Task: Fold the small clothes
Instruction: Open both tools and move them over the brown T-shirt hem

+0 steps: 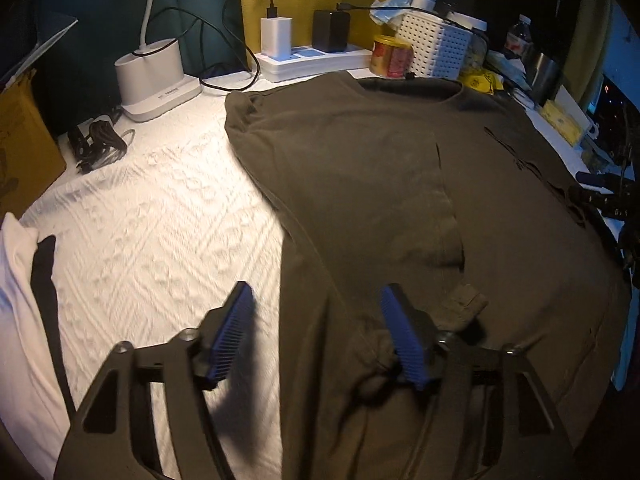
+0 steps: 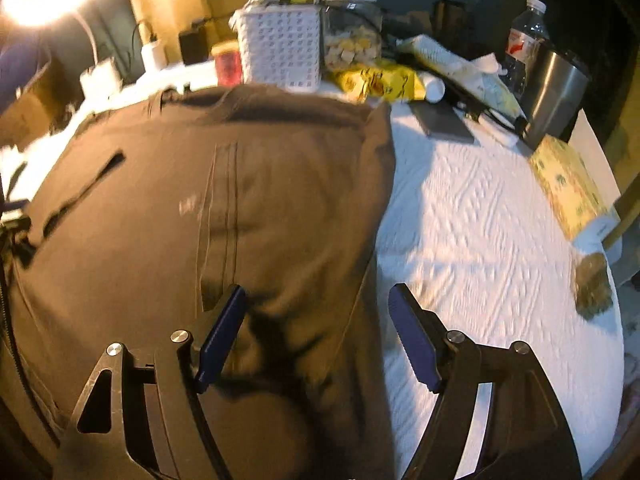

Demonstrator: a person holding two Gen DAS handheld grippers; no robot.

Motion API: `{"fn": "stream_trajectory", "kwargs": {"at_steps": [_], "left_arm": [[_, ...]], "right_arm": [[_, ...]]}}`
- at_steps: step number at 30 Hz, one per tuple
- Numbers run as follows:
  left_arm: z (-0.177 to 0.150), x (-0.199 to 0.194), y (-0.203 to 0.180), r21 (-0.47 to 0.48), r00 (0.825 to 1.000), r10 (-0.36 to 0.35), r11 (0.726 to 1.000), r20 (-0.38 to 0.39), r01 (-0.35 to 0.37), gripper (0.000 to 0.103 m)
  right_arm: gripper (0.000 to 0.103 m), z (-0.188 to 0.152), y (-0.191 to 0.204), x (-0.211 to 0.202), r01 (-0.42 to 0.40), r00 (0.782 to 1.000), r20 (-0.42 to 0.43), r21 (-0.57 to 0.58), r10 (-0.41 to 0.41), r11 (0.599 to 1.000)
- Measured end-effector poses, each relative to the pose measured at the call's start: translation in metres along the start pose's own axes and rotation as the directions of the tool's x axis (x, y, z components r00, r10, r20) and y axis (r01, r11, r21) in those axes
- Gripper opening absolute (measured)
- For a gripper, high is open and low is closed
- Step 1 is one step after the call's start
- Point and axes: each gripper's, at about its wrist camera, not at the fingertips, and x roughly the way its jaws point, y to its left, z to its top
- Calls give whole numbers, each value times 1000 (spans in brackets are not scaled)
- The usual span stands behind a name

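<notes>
Olive shirt [image 1: 380,184], lower hem behind fingers [image 1: 236,332]

Background's pretty cluttered: white lamp base [image 1: 154,76] upper left, power strip [image 1: 316,62] top center, white perforated basket [image 2: 282,46], water bottle [image 2: 526,38] and steel cup [image 2: 554,98] upper right.

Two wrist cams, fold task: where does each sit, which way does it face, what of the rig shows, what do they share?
Left wrist: on the left tool, angled down over the olive-brown T-shirt's left edge and white textured table cover; both blue-padded fingers show, open, holding nothing.
Right wrist: on the right tool, angled down over the shirt's right edge; both fingers show, open, holding nothing.
Shared: T-shirt, cover, white perforated plastic basket, red-and-yellow tin.
</notes>
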Motion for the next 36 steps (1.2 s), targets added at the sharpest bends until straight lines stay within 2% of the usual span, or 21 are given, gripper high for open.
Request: {"fn": "stream_trajectory", "kwargs": {"at_steps": [2,17,26,36], "left_arm": [[-3,-2,-1,-5,1000,11,1000,1,-11,70],[-28,-35,-19,16,997,17,1000,70,-18,70],[-38,-63,-39,28,987,-21,999,161,17,70],[-61,-83,-57,29,978,-53,998,202,49,70]], "right_arm": [[77,-9,4,0,0,1000,-16,-12,-1,1000],[77,-41,8,-39,26,999,44,29,-28,999],[77,-60,5,-64,45,996,72,68,-50,997],[77,-100,-1,-101,40,993,103,108,-51,993]]}}
